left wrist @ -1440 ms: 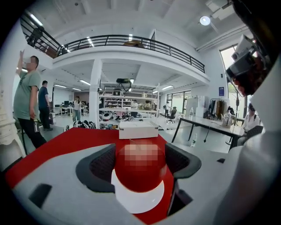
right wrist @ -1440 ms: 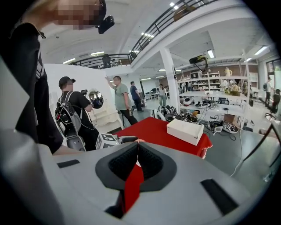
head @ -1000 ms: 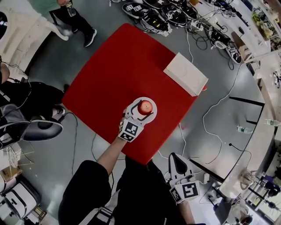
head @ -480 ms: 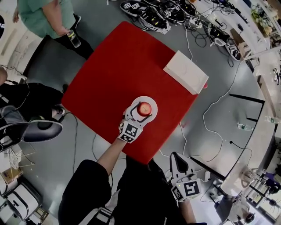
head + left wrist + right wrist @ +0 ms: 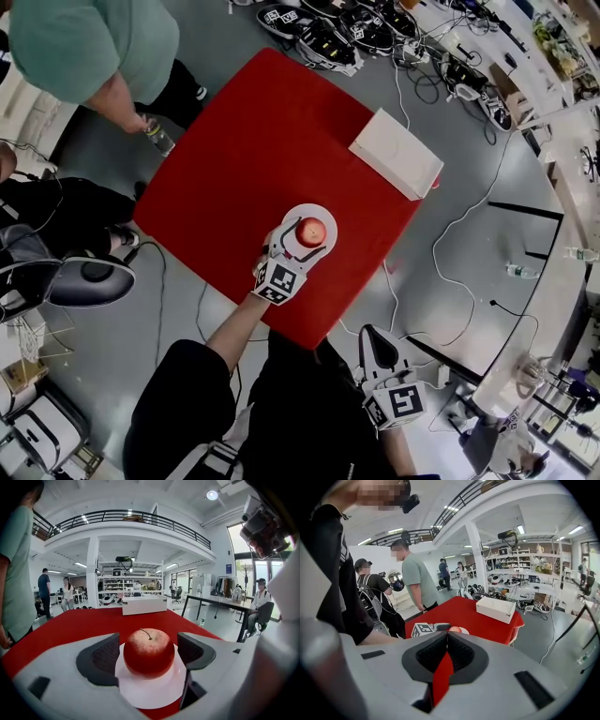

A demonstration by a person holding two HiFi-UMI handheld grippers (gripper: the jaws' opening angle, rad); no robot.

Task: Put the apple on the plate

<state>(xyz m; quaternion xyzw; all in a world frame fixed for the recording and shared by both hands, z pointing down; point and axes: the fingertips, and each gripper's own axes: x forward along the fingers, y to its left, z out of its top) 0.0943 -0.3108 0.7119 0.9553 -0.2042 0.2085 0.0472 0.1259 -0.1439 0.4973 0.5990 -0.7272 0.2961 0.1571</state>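
A red apple [image 5: 311, 231] [image 5: 149, 652] stands upright on a small white plate [image 5: 324, 213] [image 5: 154, 692] near the front edge of the red table [image 5: 262, 141]. My left gripper [image 5: 305, 240] [image 5: 150, 654] is open around the apple, with one dark pad on each side and a thin gap at both. My right gripper [image 5: 373, 335] [image 5: 446, 656] is shut with nothing in it, held low off the table by my right hip. From there the apple [image 5: 454, 629] shows far off beside the left gripper's marker cube [image 5: 423, 629].
A white box [image 5: 396, 155] [image 5: 499, 607] lies at the table's right edge. A person in a green shirt [image 5: 94, 47] [image 5: 417, 583] stands at the table's left corner holding a bottle [image 5: 157, 138]. Cables and spare grippers [image 5: 328, 33] lie on the floor beyond the table.
The person in green has stepped closer to the table's left corner. The left gripper stays around the apple on the plate; the right gripper has barely shifted.
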